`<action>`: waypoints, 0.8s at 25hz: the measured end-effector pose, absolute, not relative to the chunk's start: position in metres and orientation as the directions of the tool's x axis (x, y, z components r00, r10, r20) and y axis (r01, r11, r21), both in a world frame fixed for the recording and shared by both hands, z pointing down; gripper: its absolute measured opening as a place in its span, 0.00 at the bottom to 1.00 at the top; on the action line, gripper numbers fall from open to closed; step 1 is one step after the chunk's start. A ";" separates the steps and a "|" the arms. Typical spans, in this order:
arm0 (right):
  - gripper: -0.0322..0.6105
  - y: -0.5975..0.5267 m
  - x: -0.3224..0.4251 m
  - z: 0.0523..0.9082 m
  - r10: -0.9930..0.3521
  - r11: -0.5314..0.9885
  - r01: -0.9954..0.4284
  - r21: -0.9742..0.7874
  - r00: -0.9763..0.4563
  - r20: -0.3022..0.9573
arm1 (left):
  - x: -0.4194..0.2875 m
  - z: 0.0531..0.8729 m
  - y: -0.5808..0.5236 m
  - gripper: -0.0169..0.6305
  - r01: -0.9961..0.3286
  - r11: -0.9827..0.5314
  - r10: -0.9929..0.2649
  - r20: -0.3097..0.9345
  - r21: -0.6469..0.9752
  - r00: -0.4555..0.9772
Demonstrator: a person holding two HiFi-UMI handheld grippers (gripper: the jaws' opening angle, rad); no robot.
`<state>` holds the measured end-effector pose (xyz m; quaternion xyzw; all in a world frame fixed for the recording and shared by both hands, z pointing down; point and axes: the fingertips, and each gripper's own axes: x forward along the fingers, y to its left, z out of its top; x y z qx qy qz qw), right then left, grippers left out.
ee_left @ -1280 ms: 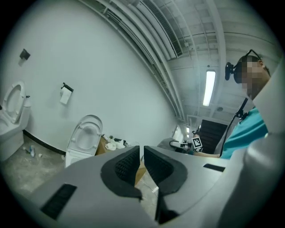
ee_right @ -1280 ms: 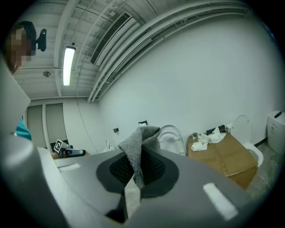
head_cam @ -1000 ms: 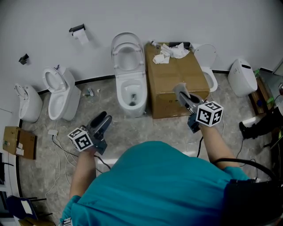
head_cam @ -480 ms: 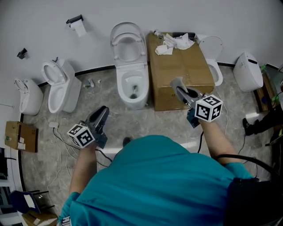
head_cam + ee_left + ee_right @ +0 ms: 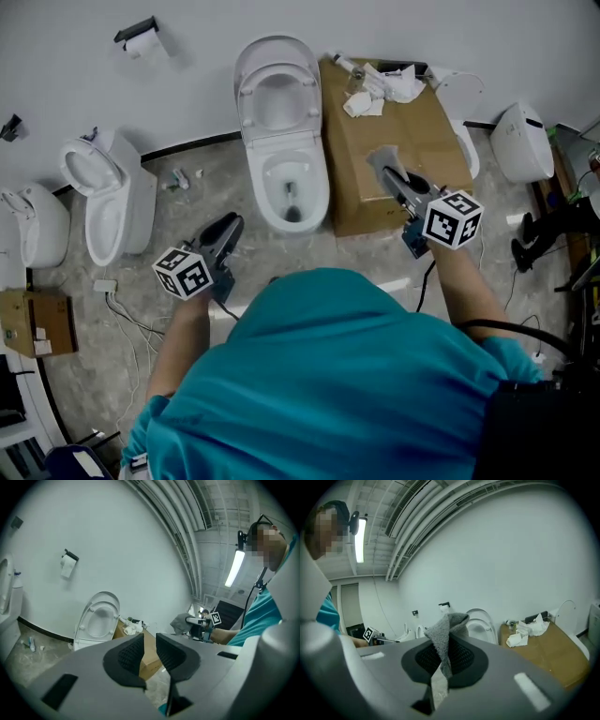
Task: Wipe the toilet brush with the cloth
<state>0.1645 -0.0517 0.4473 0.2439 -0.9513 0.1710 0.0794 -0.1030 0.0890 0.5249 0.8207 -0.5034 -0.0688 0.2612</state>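
In front of a white wall lined with toilets, a person in a teal shirt (image 5: 328, 375) is standing on a grey mottled floor (image 5: 178, 234) and holding one tool in each hand. The right tool (image 5: 386, 169) is pointing over a cardboard box (image 5: 394, 131) and its jaws are clamping a grey cloth (image 5: 446, 634); a fold of the cloth is sticking up above the jaw tips and a strip of it is hanging below them. The left tool (image 5: 228, 225) is pointing toward the centre toilet (image 5: 267, 183), whose seat and lid are standing raised. Its jaws have just been closing and are now standing with only a narrow gap, with nothing between them. The two tools are well apart, one on each side of the person. Crumpled white tissues (image 5: 375, 89) are lying on the far end of the box. A second toilet (image 5: 103, 197) is standing to the left, and a paper-roll holder (image 5: 141, 37) is hanging on the wall above it. A small dark object (image 5: 292, 192) is sitting in the centre bowl, possibly the drain; it is too small to identify. The toilet brush cannot be made out with certainty in any view.
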 end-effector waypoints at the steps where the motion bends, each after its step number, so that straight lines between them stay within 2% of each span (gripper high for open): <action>1: 0.05 -0.063 0.152 0.448 -0.450 0.816 -0.504 -0.282 -0.861 0.237 | -0.113 0.531 0.074 0.14 -0.783 -0.371 -0.846 0.167 0.500 0.507; 5: 0.05 -0.109 0.113 0.465 -0.475 0.797 -0.539 -0.272 -0.838 0.268 | -0.139 0.551 0.015 0.14 -0.767 -0.402 -0.796 0.224 0.499 0.563; 11: 0.05 -0.176 0.093 0.501 -0.441 0.788 -0.527 -0.317 -0.844 0.307 | -0.138 0.577 -0.057 0.14 -0.769 -0.364 -0.780 0.279 0.525 0.560; 15: 0.05 -0.221 0.089 0.524 -0.371 0.818 -0.461 -0.345 -0.880 0.296 | -0.129 0.597 -0.097 0.14 -0.788 -0.296 -0.794 0.320 0.539 0.517; 20: 0.05 -0.268 0.088 0.551 -0.242 0.870 -0.339 -0.357 -0.926 0.289 | -0.111 0.623 -0.138 0.14 -0.806 -0.138 -0.825 0.384 0.576 0.416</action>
